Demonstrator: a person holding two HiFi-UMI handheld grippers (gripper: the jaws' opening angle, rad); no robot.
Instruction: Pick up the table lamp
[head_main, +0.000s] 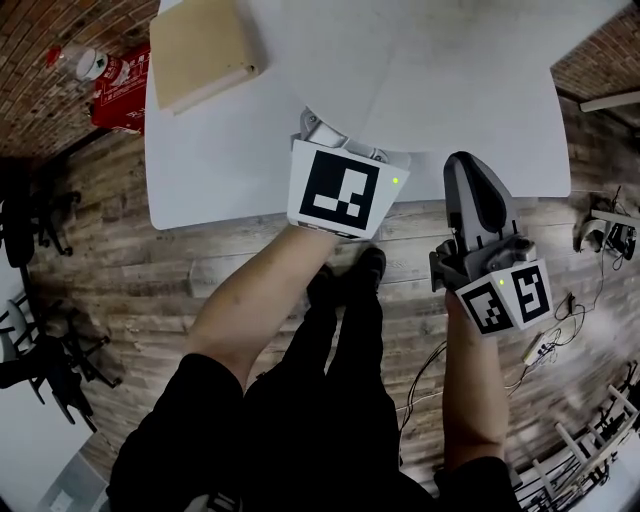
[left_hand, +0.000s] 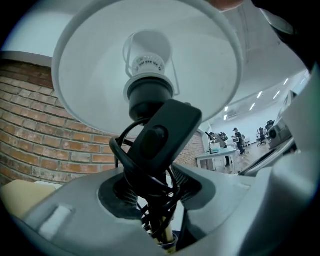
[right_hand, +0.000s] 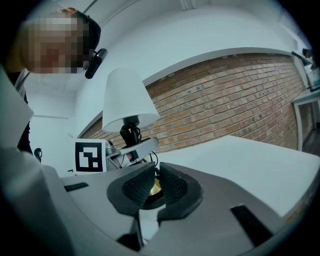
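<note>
The lamp (right_hand: 129, 102) stands upright near the table's (head_main: 220, 150) front edge, its cord-wrapped stem (left_hand: 165, 234) between my left gripper's (left_hand: 152, 195) parted jaws, nearer than my right gripper (right_hand: 152, 187), which is narrowly apart and empty.

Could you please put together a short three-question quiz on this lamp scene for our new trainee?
1. True or false: the lamp's stem stands between the left tool's jaws.
2. What is wound round that stem? A) a red ribbon B) a black cord with a switch C) nothing
3. In the head view, what lies at the table's far left corner?
Key: 1 true; 2 B; 3 a pale wooden board.
</note>
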